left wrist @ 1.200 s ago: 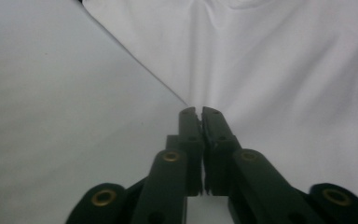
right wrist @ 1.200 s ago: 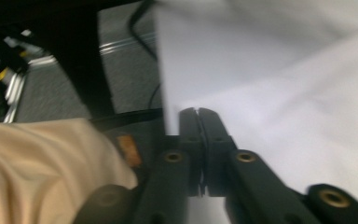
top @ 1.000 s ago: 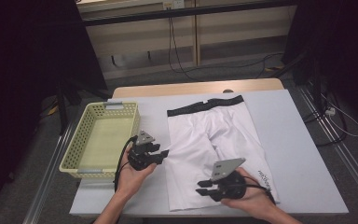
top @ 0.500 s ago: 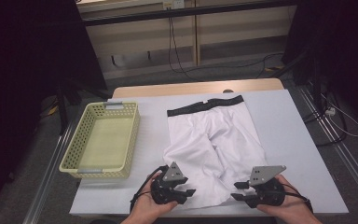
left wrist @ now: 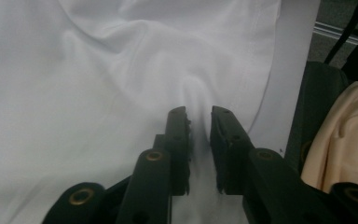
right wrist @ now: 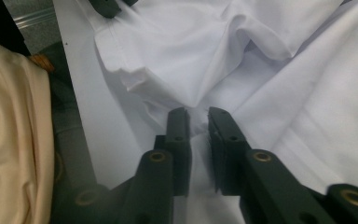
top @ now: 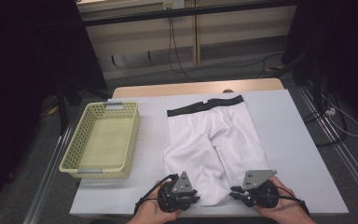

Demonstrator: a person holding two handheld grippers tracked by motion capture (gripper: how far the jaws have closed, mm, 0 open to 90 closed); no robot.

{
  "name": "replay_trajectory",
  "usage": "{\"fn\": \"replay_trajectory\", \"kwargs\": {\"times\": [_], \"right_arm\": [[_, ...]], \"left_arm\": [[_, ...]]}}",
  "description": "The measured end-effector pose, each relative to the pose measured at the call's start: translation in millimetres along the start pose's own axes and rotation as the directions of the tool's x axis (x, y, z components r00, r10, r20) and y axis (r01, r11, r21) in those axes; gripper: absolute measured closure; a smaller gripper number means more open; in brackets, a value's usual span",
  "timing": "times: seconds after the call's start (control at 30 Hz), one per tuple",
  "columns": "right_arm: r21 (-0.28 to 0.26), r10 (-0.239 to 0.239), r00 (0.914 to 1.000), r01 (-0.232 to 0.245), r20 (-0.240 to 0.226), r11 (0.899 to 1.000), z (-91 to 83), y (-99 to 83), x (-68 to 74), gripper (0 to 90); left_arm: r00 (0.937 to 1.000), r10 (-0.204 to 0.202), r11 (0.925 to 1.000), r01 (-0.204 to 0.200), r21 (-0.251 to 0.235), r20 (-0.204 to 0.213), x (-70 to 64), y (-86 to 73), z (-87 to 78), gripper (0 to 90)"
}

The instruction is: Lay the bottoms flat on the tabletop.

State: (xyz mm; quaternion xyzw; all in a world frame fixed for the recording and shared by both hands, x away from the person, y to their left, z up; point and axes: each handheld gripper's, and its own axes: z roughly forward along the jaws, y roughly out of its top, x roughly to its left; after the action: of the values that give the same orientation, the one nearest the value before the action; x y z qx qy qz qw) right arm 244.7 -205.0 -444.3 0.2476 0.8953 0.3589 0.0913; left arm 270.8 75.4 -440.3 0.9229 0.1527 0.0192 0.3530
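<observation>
Dark surroundings enclose a white table. At its left edge sits an empty yellow basket. White shorts lie flat at the centre, black waistband at the far end, both legs toward me. My left gripper rests at the near left leg hem; its jaws are clamped on a pinched ridge of the fabric. My right gripper rests at the near right leg hem, jaws likewise pinching a fold of cloth.
</observation>
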Motion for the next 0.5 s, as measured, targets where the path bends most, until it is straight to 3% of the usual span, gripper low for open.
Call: {"fn": "replay_trajectory", "kwargs": {"times": [0.07,0.17,0.2,0.27,0.33,0.37,0.4,0.5], "right_arm": [[-0.003,0.022,0.9997,-0.022,-0.011,1.000,0.1,0.9,-1.3,84.9],[-0.020,0.067,0.9968,-0.068,-0.042,0.997,-1.6,1.6,-4.1,86.0],[-0.025,0.076,0.9958,-0.078,-0.050,0.997,-2.3,1.5,-4.1,86.1],[-0.033,0.094,0.9929,-0.096,-0.073,0.995,-3.4,1.2,-3.5,86.4],[-0.027,0.090,0.9930,-0.093,-0.076,0.995,-3.8,1.3,-0.3,86.7],[-0.023,0.091,0.9924,-0.093,-0.083,0.995,-4.0,1.3,1.5,86.8],[-0.020,0.089,0.9921,-0.091,-0.089,0.996,-4.2,1.2,3.2,86.8],[-0.014,0.082,0.9914,-0.084,-0.102,0.996,-5.4,0.8,8.4,86.8]], "left_arm": [[0.9999,0.006,0.9997,-0.005,0.024,-0.011,-0.5,1.2,-2.5,89.9],[0.9999,-0.010,0.9990,0.009,0.043,0.007,2.0,-1.1,-7.4,90.0],[0.9999,0.008,0.9982,-0.009,0.058,0.010,3.4,-2.7,-10.2,90.0],[0.9999,-0.012,0.9985,0.012,0.054,0.006,1.9,-8.0,-15.8,90.0],[0.9997,-0.020,0.9984,0.021,0.052,-0.012,-0.9,-14.2,-23.1,90.0],[0.9997,0.008,0.9970,-0.006,0.077,-0.022,0.2,-16.8,-28.8,90.0],[0.9996,0.010,0.9966,-0.007,0.083,-0.028,0.6,-19.5,-34.1,90.0],[0.9990,-0.010,0.9980,0.013,0.061,-0.043,-0.8,-26.2,-45.9,90.0]]}}
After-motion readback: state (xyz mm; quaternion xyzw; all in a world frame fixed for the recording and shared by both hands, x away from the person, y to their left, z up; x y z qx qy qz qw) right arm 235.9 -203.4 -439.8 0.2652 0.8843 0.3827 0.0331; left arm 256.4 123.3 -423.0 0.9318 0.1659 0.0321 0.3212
